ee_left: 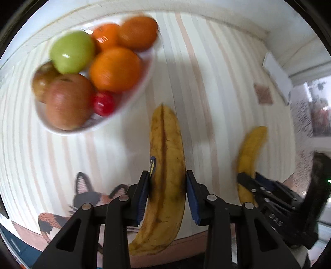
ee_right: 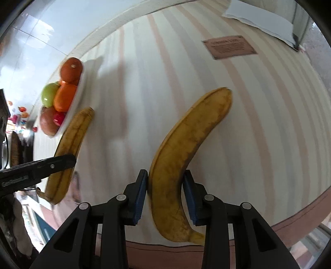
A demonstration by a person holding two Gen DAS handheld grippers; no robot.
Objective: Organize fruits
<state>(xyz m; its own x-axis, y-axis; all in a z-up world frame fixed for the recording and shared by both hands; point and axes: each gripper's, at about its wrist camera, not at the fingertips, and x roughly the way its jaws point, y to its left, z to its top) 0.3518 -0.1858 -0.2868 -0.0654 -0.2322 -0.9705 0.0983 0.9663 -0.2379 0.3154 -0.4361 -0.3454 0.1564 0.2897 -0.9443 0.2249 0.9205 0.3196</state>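
Observation:
In the left wrist view my left gripper (ee_left: 167, 175) is shut on a spotted yellow banana (ee_left: 165, 134) with a blue sticker, pads pressed on both its sides. A white bowl (ee_left: 115, 122) at upper left holds a green apple (ee_left: 71, 51), oranges (ee_left: 115, 69), a red apple (ee_left: 66, 101) and a small red fruit (ee_left: 103, 103). The right wrist view shows my right gripper (ee_right: 165, 180) shut on a second banana (ee_right: 196, 132), which curves up to the right. That banana (ee_left: 252, 149) and the right gripper (ee_left: 253, 179) also show at the right of the left wrist view.
A striped tablecloth (ee_right: 144, 82) with a cat print (ee_left: 89, 194) covers the table. A white sheet of paper (ee_right: 260, 18) lies at the far right corner, near a brown printed label (ee_right: 229, 49). The table's near edge (ee_right: 289, 223) runs just below both grippers.

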